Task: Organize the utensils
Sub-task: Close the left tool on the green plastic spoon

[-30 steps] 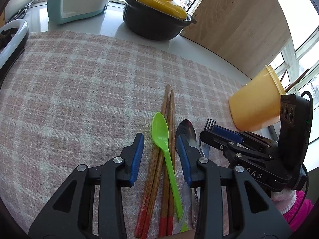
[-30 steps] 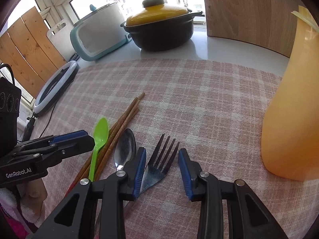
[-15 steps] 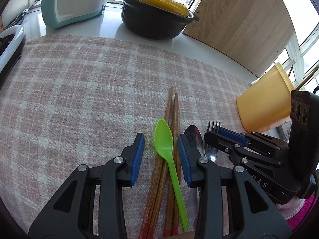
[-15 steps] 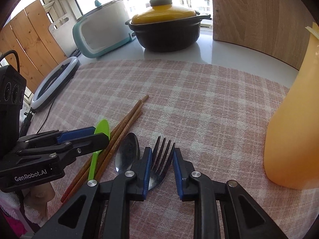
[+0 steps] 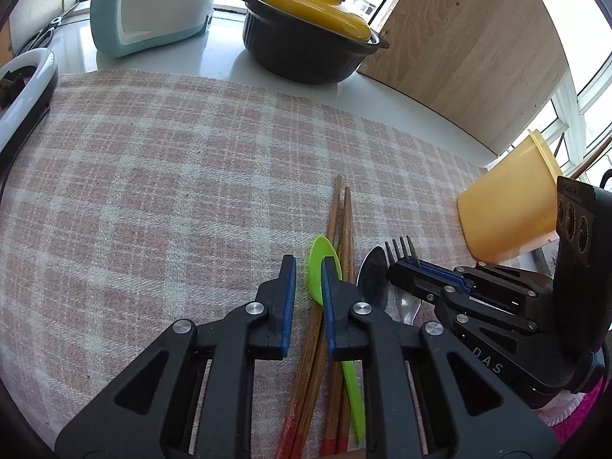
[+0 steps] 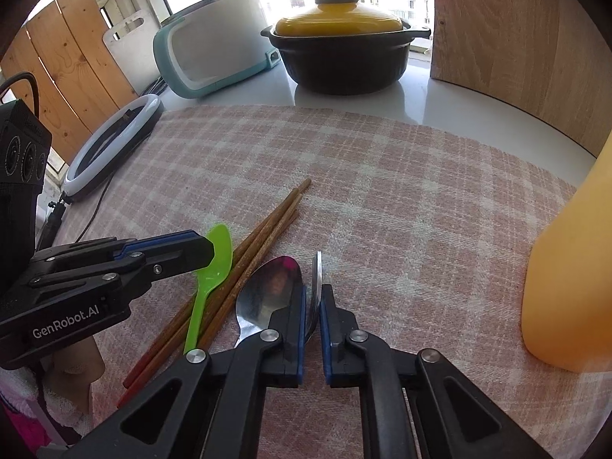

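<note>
Wooden chopsticks (image 5: 340, 229), a green plastic spoon (image 5: 319, 264), a metal spoon (image 6: 267, 290) and a metal fork (image 6: 316, 279) lie side by side on the pink plaid cloth (image 5: 172, 191). My right gripper (image 6: 313, 298) is shut on the fork, which stands turned on edge between the blue pads. My left gripper (image 5: 308, 271) has narrowed around the chopsticks and the green spoon's bowl, with a gap still showing. The orange cup (image 5: 505, 210) stands at the right; it also shows in the right wrist view (image 6: 573, 267).
A black pot with a yellow lid (image 5: 310, 38), a teal and white cooker (image 5: 153, 4) and a wooden board (image 5: 470, 49) stand at the back. A ring light (image 6: 111, 141) lies at the cloth's left edge.
Both grippers have closed in. The right one went from open around the fork to shut on it, turning it on edge. The left one narrowed and moved forward over the chopsticks and green spoon.
</note>
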A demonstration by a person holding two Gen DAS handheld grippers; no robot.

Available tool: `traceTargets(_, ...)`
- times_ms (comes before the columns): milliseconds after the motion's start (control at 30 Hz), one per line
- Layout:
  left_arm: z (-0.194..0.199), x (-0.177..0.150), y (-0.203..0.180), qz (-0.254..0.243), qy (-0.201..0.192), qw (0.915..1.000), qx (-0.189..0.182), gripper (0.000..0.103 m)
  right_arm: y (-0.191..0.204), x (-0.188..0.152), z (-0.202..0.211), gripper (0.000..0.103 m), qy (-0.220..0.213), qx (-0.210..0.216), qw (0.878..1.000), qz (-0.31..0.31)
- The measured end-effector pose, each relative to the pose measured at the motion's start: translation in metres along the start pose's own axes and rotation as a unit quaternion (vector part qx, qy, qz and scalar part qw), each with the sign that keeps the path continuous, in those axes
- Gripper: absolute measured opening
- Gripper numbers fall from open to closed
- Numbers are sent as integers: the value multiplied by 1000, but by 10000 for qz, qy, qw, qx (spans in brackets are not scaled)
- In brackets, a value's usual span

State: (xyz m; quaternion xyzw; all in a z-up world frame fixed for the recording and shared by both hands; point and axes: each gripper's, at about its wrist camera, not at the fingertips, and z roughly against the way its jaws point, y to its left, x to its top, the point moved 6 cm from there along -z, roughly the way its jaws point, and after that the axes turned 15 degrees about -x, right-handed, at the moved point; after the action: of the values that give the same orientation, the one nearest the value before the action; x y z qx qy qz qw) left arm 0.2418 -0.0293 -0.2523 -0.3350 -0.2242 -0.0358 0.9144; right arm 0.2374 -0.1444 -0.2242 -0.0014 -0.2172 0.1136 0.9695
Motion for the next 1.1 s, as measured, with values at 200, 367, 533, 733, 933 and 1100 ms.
traceTargets(200, 0, 2, 0, -12, -88, 10000, -13, 46, -2, -1, -1, 4, 33, 15, 10000, -7)
traceTargets(367, -15, 0, -6, -231, 80, 9997, 2, 22, -3, -1, -1, 4, 34, 15, 10000, -7)
traceTargets(533, -16, 1, -10, -380, 18, 9993, -32, 2, -3, -1, 0, 3, 38, 15, 10000, -22)
traceTargets(733, 0, 0, -10, -482, -106, 9988, 47, 0, -8, -2, 8, 3, -44, 84, 9998, -166)
traceTargets(933, 3, 2, -6, -200, -142, 9995, -187, 22, -9, -2, 12, 3, -70, 41, 9999, -138)
traceTargets(1100, -14, -5, -20, -721, 158, 9971, 185, 43, -11, -5, 12, 3, -44, 73, 9998, -180)
